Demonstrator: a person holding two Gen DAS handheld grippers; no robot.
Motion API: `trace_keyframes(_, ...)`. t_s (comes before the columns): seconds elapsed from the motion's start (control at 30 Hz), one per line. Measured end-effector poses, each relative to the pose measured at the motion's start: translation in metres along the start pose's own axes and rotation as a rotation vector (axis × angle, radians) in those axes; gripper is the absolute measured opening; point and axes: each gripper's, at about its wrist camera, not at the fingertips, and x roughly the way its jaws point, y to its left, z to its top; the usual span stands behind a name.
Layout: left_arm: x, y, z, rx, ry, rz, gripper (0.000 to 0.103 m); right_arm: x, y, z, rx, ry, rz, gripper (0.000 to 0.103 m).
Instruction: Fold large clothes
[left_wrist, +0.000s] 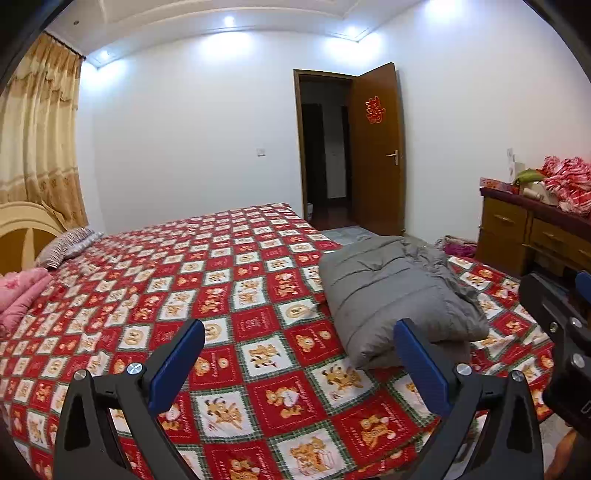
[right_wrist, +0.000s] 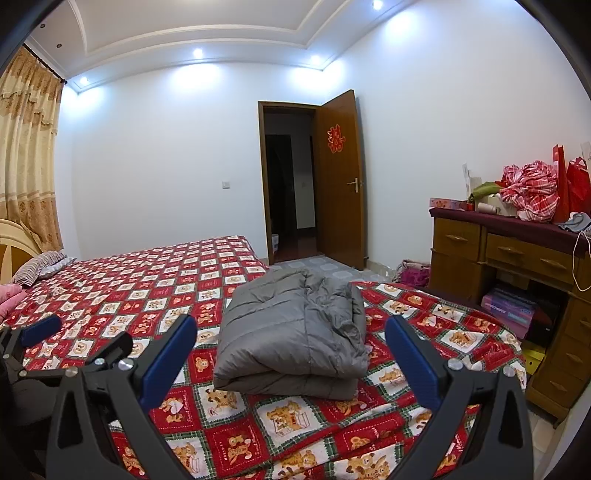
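Left gripper (left_wrist: 299, 336): nearest in the left wrist view, jaws spread wide with nothing between them, blue pads facing each other above the bedspread; it also shows at the left edge of the right wrist view.
Right gripper (right_wrist: 291, 332): jaws likewise wide apart and empty, held above the near edge of the bed; its black body shows at the right edge of the left wrist view.
Bedspread (left_wrist: 229, 280): red and white checks with cartoon tiger prints, covering the whole bed under both grippers.
Grey padded jacket (right_wrist: 295, 332): folded into a thick bundle, lying on the bedspread just beyond the grippers, near the foot corner of the bed; neither gripper touches it.
Pink blanket (left_wrist: 22, 295): bunched at the left edge of the bed.
Striped pillow (left_wrist: 66, 243): at the head of the bed, beside the headboard.
Wooden dresser (right_wrist: 495, 258): to the right of the bed, with red checked cloth and red bags piled on top.
Door (right_wrist: 338, 177): brown, standing open in the far wall, a red paper decoration on it.
Curtain (right_wrist: 26, 155): gold, hanging at the far left.
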Motion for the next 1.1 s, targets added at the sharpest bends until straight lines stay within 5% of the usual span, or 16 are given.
trace_keyframes(0.17, 0.001, -0.004, 0.001, 0.037, -0.005, 0.045, 0.102, 0.001, -0.001, 0.000, 0.002, 0.004, -0.001, 0.103)
trace_keyframes(0.47, 0.006, 0.006, 0.003, -0.028, 0.030, -0.044, 0.102, 0.002, -0.001, -0.001, 0.001, 0.007, 0.001, 0.103)
trace_keyframes(1.1, 0.010, 0.009, 0.000, -0.035, 0.036, -0.026, 0.102, 0.003, 0.005, -0.008, 0.005, 0.022, 0.001, 0.103)
